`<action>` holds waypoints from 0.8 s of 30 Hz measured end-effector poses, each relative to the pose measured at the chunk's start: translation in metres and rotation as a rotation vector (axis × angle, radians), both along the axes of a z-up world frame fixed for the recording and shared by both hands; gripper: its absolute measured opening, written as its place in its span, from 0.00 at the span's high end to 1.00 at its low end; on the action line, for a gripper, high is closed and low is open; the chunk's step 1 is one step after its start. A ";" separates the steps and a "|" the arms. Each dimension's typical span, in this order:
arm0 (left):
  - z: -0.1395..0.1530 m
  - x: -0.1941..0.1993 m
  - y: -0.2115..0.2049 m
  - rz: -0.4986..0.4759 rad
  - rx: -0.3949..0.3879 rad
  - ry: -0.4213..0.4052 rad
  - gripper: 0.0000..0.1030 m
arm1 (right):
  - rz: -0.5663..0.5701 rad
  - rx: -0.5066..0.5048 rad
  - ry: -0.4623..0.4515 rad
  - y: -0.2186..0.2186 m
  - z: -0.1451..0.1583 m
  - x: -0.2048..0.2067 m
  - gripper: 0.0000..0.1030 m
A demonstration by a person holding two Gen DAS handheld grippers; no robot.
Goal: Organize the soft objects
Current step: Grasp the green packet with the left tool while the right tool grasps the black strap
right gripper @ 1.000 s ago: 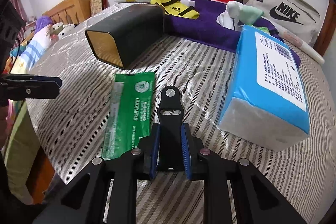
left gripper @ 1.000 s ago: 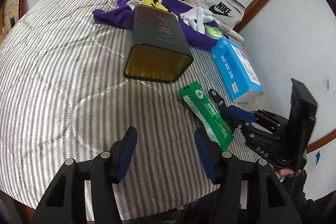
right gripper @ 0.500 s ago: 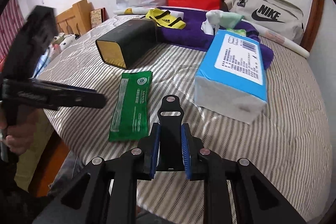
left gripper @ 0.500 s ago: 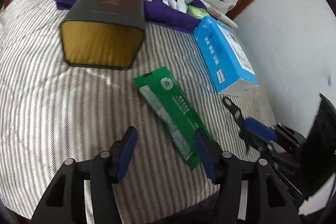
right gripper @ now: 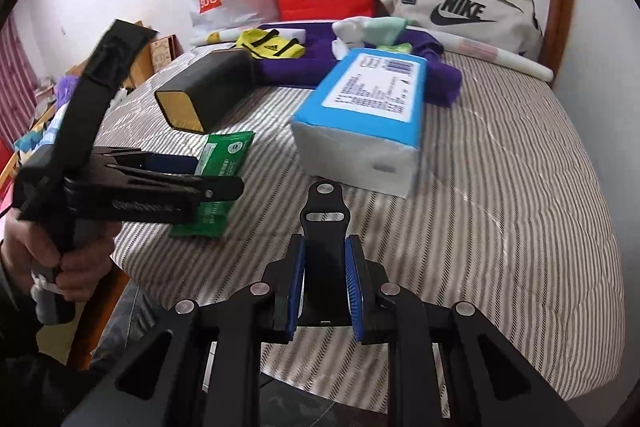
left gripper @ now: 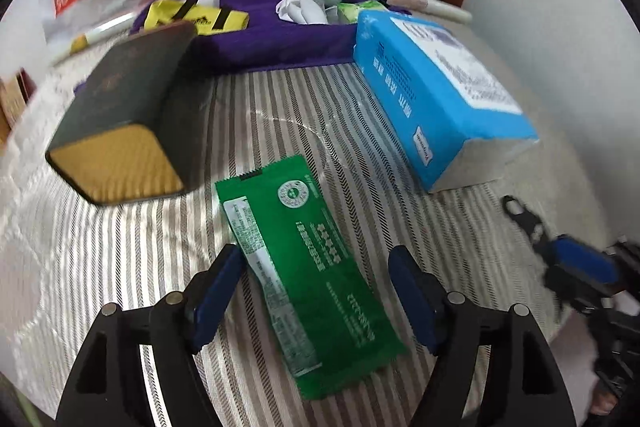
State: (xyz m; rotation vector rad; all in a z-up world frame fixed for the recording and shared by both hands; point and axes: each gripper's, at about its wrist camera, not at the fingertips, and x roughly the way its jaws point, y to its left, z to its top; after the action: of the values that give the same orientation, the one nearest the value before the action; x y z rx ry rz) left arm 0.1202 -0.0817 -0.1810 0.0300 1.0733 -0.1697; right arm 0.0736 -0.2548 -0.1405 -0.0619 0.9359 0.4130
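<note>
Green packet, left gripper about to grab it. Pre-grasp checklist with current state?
1. Green packet lies flat on the striped bedcover, nothing on it: ok.
2. Left gripper jaws opening, packet between them, pads not pressing: ok.
3. Jaws span the packet's width: ok, with little to spare.
4. Dark tin and blue tissue pack clear of the packet: ok.
5. Right gripper shut on black strap, off to the packet's right: ok.
6. Fingertip height above the bedcover: cannot tell.
</note>
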 end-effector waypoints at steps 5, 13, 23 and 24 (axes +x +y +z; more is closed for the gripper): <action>0.000 -0.003 -0.003 0.013 0.052 -0.025 0.28 | -0.011 0.030 -0.010 -0.007 0.003 0.000 0.80; -0.001 -0.009 0.017 0.070 0.045 -0.040 0.50 | -0.016 0.051 -0.010 -0.011 0.003 -0.001 0.80; 0.000 -0.014 0.034 0.061 -0.020 -0.059 0.71 | -0.013 0.043 0.014 -0.003 -0.001 -0.003 0.80; 0.000 -0.014 0.036 0.063 -0.030 -0.057 0.73 | -0.010 0.039 0.014 -0.001 -0.001 -0.003 0.80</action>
State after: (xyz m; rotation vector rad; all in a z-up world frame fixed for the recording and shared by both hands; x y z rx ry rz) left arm 0.1062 -0.0457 -0.1806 -0.0261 1.0131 -0.1270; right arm 0.0705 -0.2558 -0.1412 -0.0190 0.9411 0.4230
